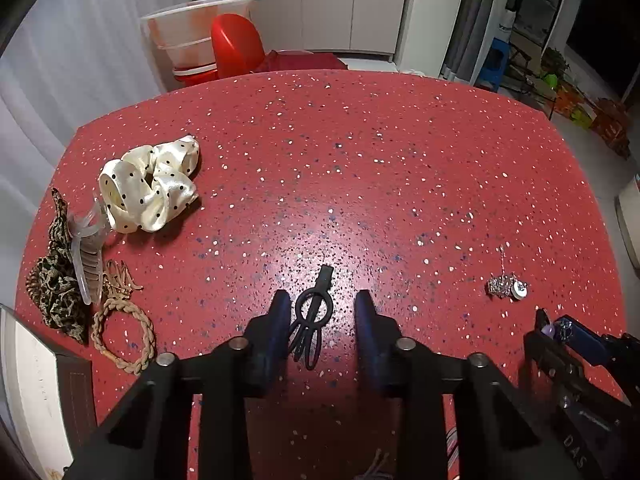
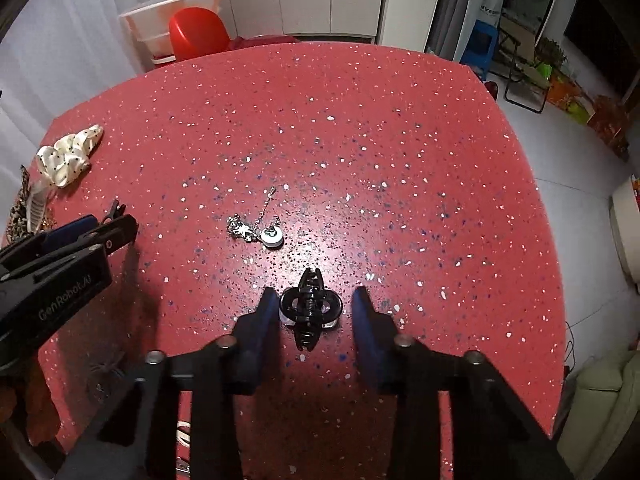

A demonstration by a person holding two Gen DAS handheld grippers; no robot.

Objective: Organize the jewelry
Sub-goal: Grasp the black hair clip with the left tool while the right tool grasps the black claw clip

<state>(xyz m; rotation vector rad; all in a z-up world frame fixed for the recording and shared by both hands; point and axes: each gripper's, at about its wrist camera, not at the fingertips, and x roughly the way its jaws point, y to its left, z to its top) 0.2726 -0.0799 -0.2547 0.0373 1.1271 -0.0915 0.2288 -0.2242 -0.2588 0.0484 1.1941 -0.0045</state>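
A black hair clip lies flat on the red speckled table, between the fingers of my open left gripper, closer to the left finger. A black claw clip lies between the fingers of my open right gripper. A silver chain with a round pendant lies just beyond it; it also shows in the left wrist view. The right gripper also shows at the lower right of the left wrist view. The left gripper shows at the left of the right wrist view.
At the table's left edge lie a cream polka-dot scrunchie, a leopard-print scrunchie, a clear claw clip, gold hairpins and a braided rope bracelet. A box corner sits at lower left. Basins stand beyond the table.
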